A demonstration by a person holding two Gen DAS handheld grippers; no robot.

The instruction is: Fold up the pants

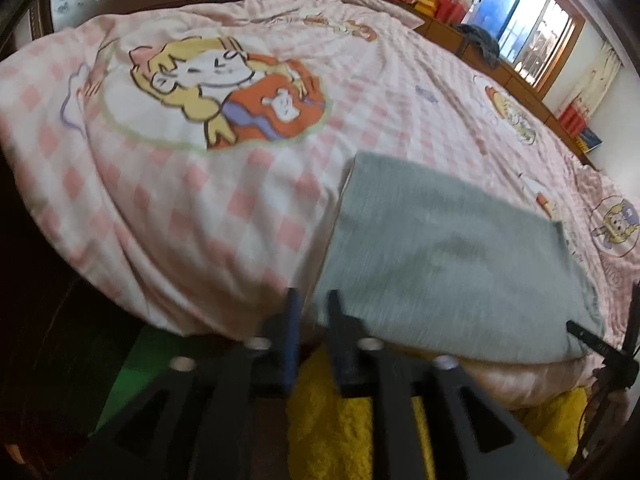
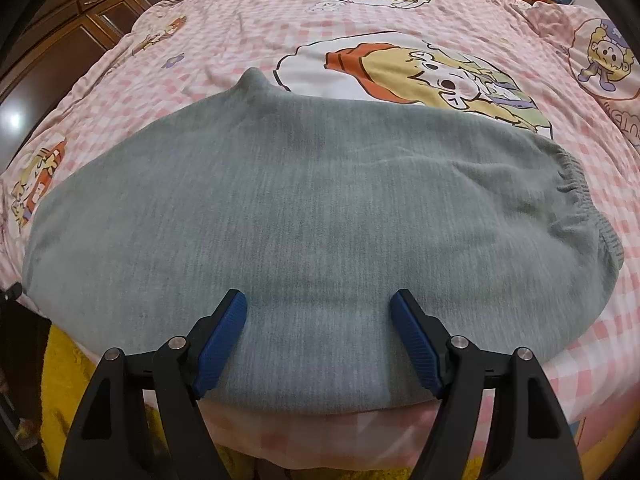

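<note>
Grey pants [image 2: 312,208] lie folded flat near the front edge of the bed, with the elastic waistband [image 2: 576,192] at the right. In the left wrist view the pants [image 1: 452,264] lie ahead and to the right. My right gripper [image 2: 318,300] is open, its blue pads [image 2: 224,340] spread wide over the near edge of the pants, holding nothing. My left gripper [image 1: 314,300] is at the pants' near left corner, its fingers [image 1: 292,332] close together with a narrow gap and nothing between them. The right gripper's tip [image 1: 592,338] shows at the right edge.
The bed carries a pink checked quilt [image 1: 200,208] with cartoon prints. A yellow fluffy rug [image 1: 340,420] lies below the bed's edge. Wooden cabinets [image 2: 68,40] stand at the left, and a wooden bench [image 1: 500,64] and a window [image 1: 524,16] at the far side.
</note>
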